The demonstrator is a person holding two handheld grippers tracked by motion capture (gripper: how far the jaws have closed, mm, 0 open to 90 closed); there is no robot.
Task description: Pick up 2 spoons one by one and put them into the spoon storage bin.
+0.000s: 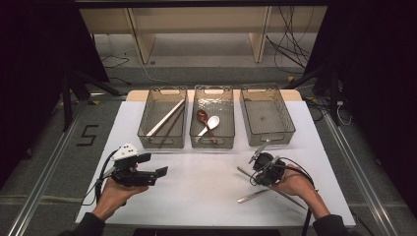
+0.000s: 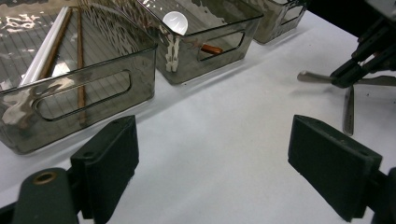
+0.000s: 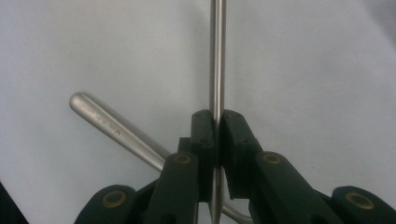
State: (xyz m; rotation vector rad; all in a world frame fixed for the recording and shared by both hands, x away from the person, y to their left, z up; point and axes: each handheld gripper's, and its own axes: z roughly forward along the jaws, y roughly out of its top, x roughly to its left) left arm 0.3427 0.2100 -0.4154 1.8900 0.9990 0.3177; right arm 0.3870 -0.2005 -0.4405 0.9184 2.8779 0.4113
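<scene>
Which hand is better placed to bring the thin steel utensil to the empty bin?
The right. Its tool is shut on the thin steel utensil, near the empty smoky plastic bin. The left tool is open, holds nothing, and sits at the table's far-left side.

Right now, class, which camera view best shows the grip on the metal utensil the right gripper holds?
The right gripper view: the right gripper pinches the thin metal handle squarely between shut jaws. The high view shows the same utensil small, part hidden. The left gripper view shows that gripper far off, its grip unclear.
</scene>
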